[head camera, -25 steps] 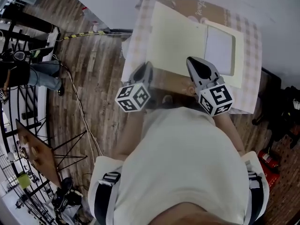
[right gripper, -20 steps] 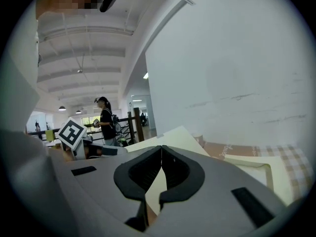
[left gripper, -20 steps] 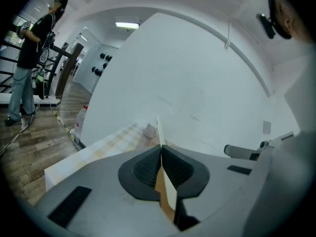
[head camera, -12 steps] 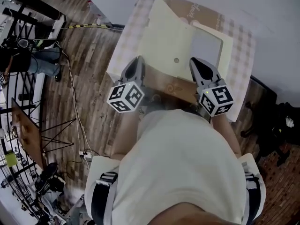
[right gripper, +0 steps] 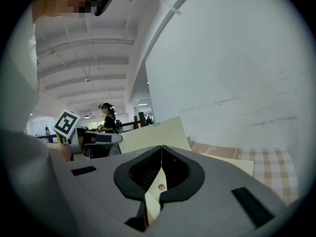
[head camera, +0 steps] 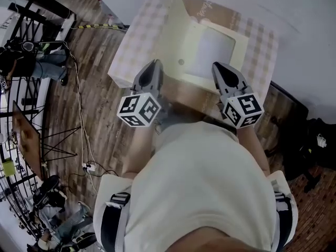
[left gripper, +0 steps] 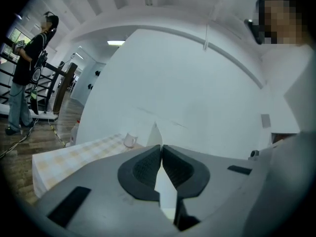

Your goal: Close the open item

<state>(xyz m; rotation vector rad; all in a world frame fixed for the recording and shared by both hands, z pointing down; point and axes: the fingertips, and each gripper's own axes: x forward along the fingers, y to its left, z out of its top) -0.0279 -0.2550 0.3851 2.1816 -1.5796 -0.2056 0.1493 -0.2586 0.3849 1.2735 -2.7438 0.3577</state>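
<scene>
A flat cardboard box lies on the checked table. Its cream lid, which has a clear window, stands tilted up from the near edge. My left gripper is shut on the lid's near left edge, and the sheet shows edge-on between the pads. My right gripper is shut on the near right edge. In the right gripper view the cream lid with a small hole sits in the right gripper. In the left gripper view the lid's tip rises beyond the left gripper.
A white wall stands just behind the table. A small glass cup sits on the cloth at the far side. Wooden floor with cables and a black rack lie to the left, where a person stands. Dark bags sit at the right.
Both grippers have moved forward and up with the lid's near edge. The lid has swung up from lying flat, so it looks shorter and steeper.
</scene>
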